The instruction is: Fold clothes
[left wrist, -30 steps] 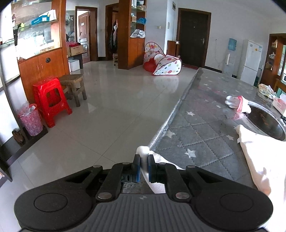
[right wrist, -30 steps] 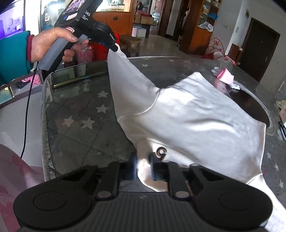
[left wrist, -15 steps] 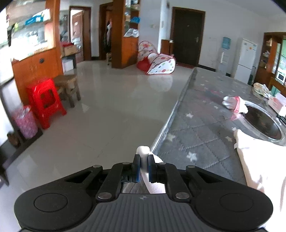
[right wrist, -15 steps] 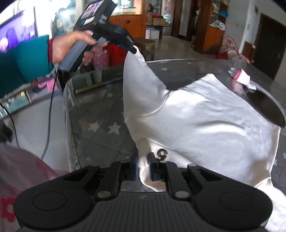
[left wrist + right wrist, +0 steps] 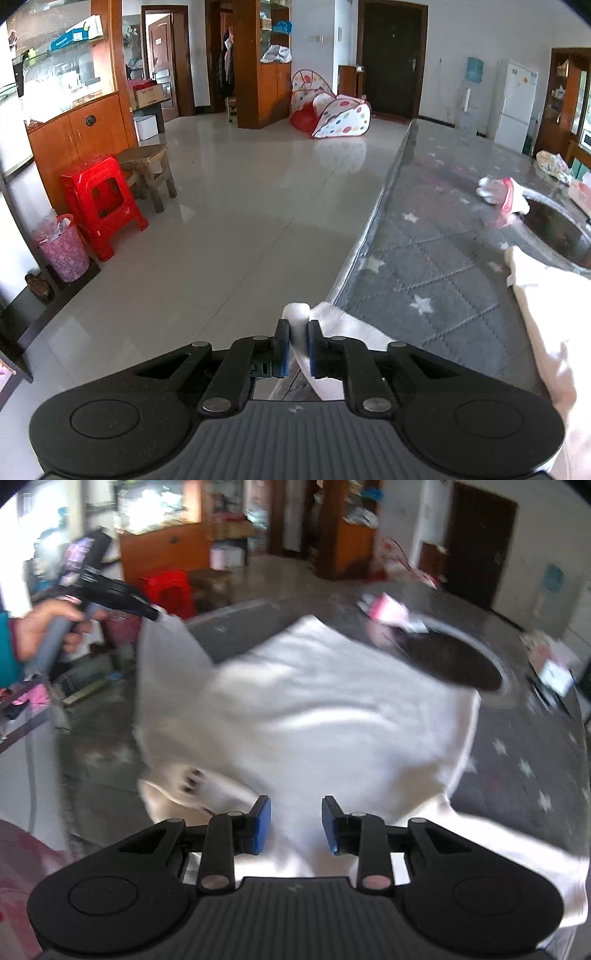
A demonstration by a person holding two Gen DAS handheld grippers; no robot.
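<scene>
White shirt (image 5: 332,716) lies spread on the star-quilted table (image 5: 436,258), its collar just dropped by the right hand-held gripper (image 5: 295,825), now open, while the left hand-held gripper (image 5: 295,345) still pinches a raised sleeve (image 5: 166,653), ready to fold.

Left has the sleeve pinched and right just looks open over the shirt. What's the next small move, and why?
Probably carry the left gripper, shut on the sleeve, inward across the white shirt and lay it on the body. The right gripper hangs open above the cloth, holding nothing, so the sleeve fold falls to the left.
</scene>
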